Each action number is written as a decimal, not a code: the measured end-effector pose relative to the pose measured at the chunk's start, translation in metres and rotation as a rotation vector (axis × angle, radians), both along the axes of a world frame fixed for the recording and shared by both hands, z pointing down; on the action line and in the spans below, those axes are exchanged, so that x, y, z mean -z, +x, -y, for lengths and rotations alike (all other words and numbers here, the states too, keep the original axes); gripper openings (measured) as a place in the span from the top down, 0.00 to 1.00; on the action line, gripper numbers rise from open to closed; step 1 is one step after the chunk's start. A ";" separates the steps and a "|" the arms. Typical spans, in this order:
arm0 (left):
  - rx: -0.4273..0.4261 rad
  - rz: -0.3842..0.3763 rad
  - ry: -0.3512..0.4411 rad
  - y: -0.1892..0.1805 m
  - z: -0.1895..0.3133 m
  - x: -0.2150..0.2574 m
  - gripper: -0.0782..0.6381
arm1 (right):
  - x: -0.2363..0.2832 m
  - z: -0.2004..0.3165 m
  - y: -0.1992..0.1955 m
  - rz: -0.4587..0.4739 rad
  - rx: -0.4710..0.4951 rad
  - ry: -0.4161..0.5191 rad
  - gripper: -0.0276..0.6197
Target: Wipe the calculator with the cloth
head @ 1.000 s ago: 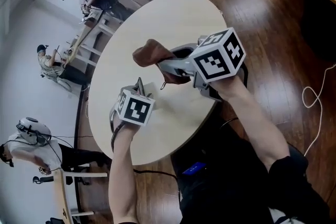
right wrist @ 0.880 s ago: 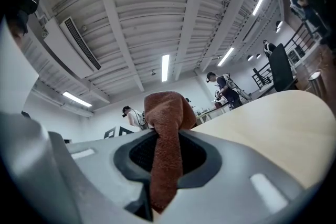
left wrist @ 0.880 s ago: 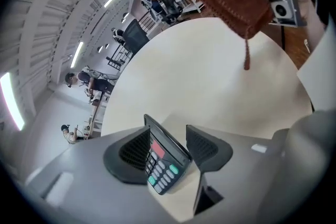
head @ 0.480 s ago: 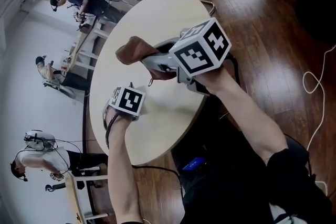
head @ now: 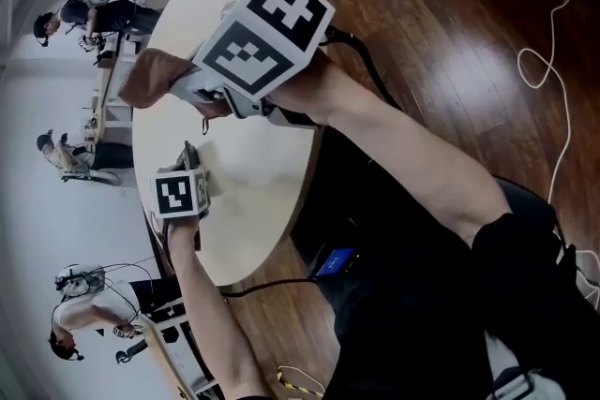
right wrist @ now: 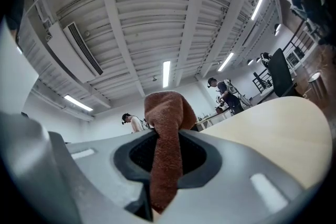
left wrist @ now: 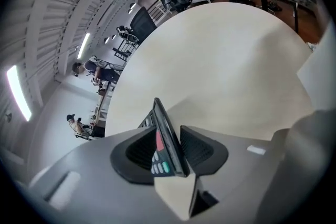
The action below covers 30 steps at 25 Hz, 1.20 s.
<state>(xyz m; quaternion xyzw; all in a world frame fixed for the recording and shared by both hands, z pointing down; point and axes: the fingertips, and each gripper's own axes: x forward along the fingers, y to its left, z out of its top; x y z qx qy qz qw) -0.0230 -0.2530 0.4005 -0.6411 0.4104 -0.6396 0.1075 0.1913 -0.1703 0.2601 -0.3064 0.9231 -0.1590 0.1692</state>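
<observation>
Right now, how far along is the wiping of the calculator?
Done: each gripper has its thing. In hand: the left gripper grips the calculator on edge, its jaws having just reopened slightly; the right gripper clamps the brown cloth. Left: the wiping itself; cloth and calculator do not touch yet.

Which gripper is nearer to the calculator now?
Left. The left gripper holds the calculator between jaws that just opened slightly; the right gripper holds the cloth higher up, apart from it.
</observation>
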 end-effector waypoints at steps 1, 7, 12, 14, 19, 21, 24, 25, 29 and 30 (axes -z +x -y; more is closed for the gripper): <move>-0.005 0.013 -0.003 0.000 0.000 -0.003 0.71 | -0.001 0.000 0.001 0.002 -0.001 -0.001 0.86; -0.007 -0.135 0.099 0.002 0.010 0.028 0.82 | -0.004 0.003 0.002 -0.002 -0.002 -0.005 0.86; 0.042 -0.820 0.034 0.022 0.000 0.072 0.82 | -0.020 0.005 -0.010 -0.027 0.010 -0.020 0.86; 0.028 -1.015 0.003 0.024 -0.010 0.088 0.82 | -0.025 0.003 -0.024 -0.047 0.017 -0.023 0.86; 0.019 -1.418 -0.156 0.020 -0.044 0.123 0.82 | -0.019 0.001 -0.088 -0.156 0.034 0.008 0.86; -0.005 -1.522 -0.220 0.024 -0.052 0.126 0.82 | -0.008 0.001 -0.112 -0.220 0.023 0.081 0.86; -0.057 -1.516 -0.243 0.019 -0.060 0.125 0.82 | 0.004 0.001 -0.160 -0.369 0.009 0.171 0.86; -0.078 -1.506 -0.237 0.016 -0.063 0.126 0.82 | 0.003 0.003 -0.174 -0.431 0.010 0.180 0.86; -0.135 -1.425 -0.153 -0.005 -0.067 0.132 0.82 | 0.005 0.026 -0.182 -0.579 -0.046 0.129 0.86; -0.141 -1.426 -0.149 -0.009 -0.067 0.133 0.82 | 0.007 0.037 -0.171 -0.606 -0.099 0.107 0.86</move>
